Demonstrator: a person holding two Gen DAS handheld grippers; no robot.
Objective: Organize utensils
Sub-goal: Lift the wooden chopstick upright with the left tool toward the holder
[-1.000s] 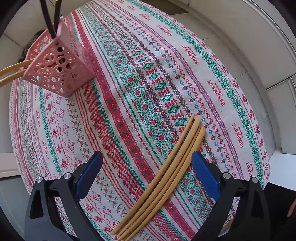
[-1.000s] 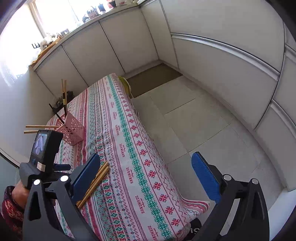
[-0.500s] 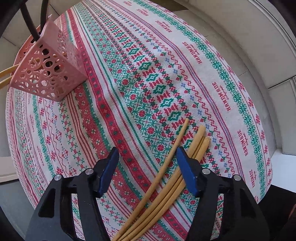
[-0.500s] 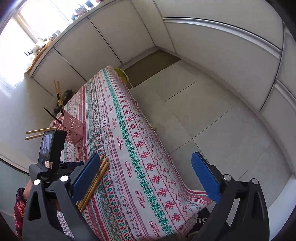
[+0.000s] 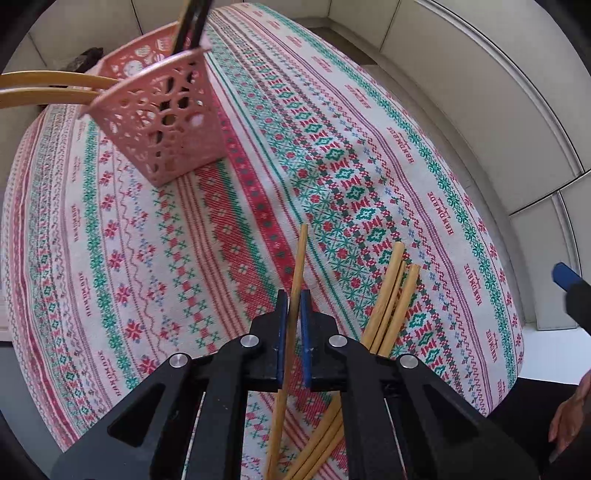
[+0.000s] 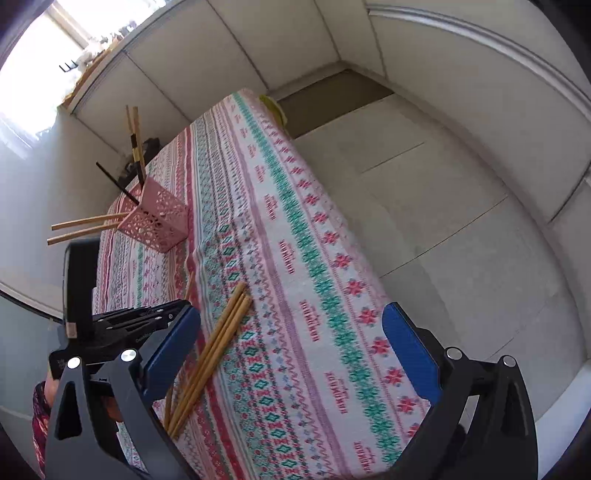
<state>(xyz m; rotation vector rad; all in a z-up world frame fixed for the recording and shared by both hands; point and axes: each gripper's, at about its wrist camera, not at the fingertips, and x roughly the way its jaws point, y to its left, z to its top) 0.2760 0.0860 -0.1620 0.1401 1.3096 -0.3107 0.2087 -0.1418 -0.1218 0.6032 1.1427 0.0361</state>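
A single pale bamboo chopstick point(image 5: 298, 273) stands pinched between the blue pads point(image 5: 281, 325) of the left gripper point(image 5: 291, 314), its tip slanting up and away over the cloth while its lower end runs down past the black linkage. Just to its right, three more bamboo chopsticks point(image 5: 389, 299) lie in a loose bundle on the tablecloth point(image 5: 258, 206), side by side and touching, their far ends fanned slightly apart. Farther back on the left stands a pink openwork utensil holder point(image 5: 166, 125), leaning in the fisheye view; it holds two bamboo chopsticks point(image 5: 48, 86) that jut out sideways to the left and some dark sticks point(image 5: 190, 22) that rise from its top. The cloth is woven in red, green and white bands with flower and diamond motifs and a repeated line of lettering, and it covers a long table that drops off at the right edge to a pale tiled floor point(image 6: 443, 206). White cabinet fronts point(image 6: 295, 40) run around the room, and bright light comes from a window point(image 6: 33, 85) at the upper left of the right wrist view. The right gripper point(image 6: 291, 350) hangs above the near right corner of the table with its blue-padded fingers spread wide and nothing between them, looking down along the cloth toward the holder, with the left gripper's black body low on its left.
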